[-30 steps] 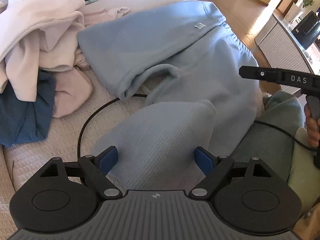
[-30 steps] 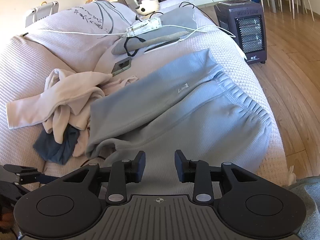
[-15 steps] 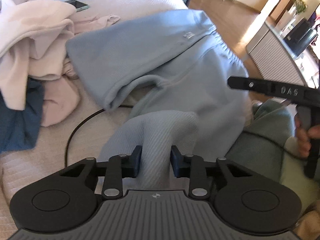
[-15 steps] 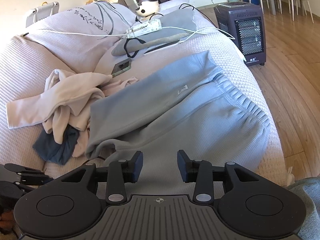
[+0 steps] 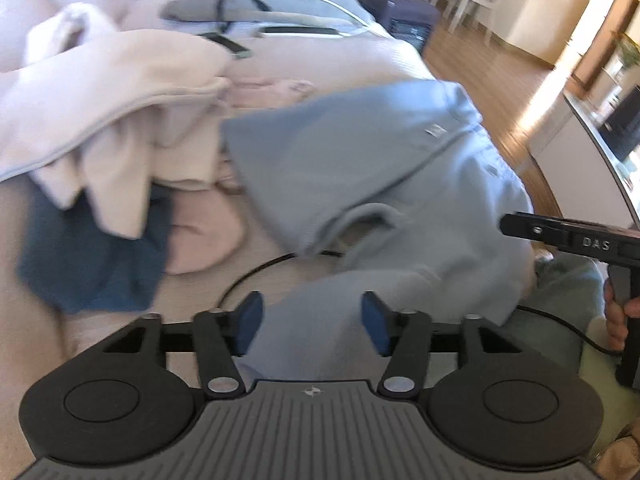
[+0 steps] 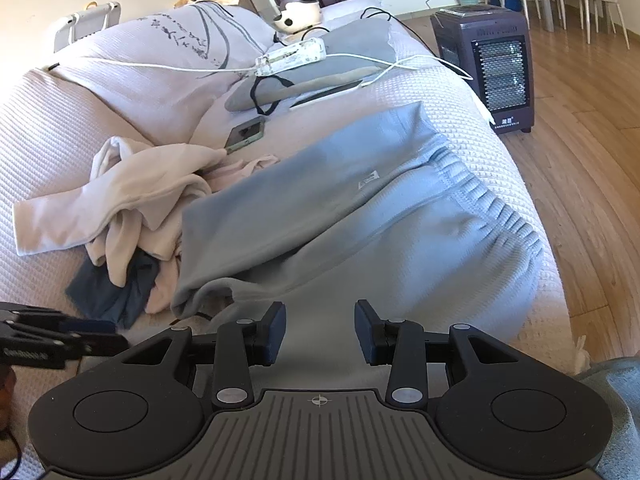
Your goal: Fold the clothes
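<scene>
Light blue sweatpants (image 5: 360, 168) (image 6: 360, 232) lie across the bed, one leg folded over and the waistband toward the bed's right edge. My left gripper (image 5: 312, 328) hovers over the near trouser leg. Its jaws are opening, and the cloth sits between the blue pads without being pinched. My right gripper (image 6: 321, 332) stands partly open just above the pants' near part, cloth showing in the gap but no grip visible. The right gripper (image 5: 520, 226) also shows side-on by the pants' right edge, and the left gripper (image 6: 100, 334) pokes in at the lower left.
A heap of cream and pink clothes (image 6: 132, 184) with a dark blue garment (image 6: 112, 284) lies left of the pants. A black cable (image 5: 256, 276) runs under the leg. A phone (image 6: 246, 134), a power strip (image 6: 292, 54) and pillows sit farther back. A heater (image 6: 488, 68) stands on the wooden floor.
The left gripper closed on the bunched trouser leg, then opened again and rose, so its view now reaches farther up the bed. The right gripper kept still.
</scene>
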`<state>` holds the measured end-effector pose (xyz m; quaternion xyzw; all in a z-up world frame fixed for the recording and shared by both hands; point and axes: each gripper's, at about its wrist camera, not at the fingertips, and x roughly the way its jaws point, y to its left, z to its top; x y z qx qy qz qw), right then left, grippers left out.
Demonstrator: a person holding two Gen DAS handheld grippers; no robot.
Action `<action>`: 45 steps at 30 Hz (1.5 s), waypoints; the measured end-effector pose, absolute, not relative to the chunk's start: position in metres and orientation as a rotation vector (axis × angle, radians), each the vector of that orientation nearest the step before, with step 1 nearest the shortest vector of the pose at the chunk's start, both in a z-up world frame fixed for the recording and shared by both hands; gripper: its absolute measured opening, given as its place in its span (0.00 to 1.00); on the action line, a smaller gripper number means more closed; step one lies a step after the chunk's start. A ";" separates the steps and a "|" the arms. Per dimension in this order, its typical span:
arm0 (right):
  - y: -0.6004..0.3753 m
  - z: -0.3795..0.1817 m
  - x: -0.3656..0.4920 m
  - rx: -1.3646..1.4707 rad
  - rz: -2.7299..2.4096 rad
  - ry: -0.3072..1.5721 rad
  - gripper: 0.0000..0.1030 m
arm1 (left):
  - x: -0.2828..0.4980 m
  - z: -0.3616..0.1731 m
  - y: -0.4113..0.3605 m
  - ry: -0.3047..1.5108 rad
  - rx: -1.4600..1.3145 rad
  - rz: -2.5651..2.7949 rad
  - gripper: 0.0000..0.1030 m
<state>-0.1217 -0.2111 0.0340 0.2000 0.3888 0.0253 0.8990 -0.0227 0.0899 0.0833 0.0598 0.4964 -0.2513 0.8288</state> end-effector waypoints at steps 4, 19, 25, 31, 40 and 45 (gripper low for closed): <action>-0.212 0.034 -0.123 0.431 0.079 0.800 0.37 | -0.025 0.079 0.103 1.072 0.119 -0.520 0.63; -0.190 0.037 -0.120 0.367 0.182 0.823 0.42 | -0.031 0.046 0.096 1.213 -0.029 -0.661 0.14; -0.219 0.044 -0.133 0.481 0.071 0.740 0.42 | -0.036 0.085 0.044 1.043 0.035 -0.801 0.10; -0.244 0.052 -0.147 0.546 -0.030 0.661 0.42 | -0.046 0.120 -0.025 0.848 0.138 -0.933 0.10; -0.272 0.050 -0.166 0.621 -0.136 0.624 0.42 | -0.067 0.072 -0.087 0.922 0.448 -0.950 0.65; -0.260 0.054 -0.157 0.551 -0.076 0.639 0.42 | -0.062 0.073 -0.048 0.953 0.382 -0.905 0.77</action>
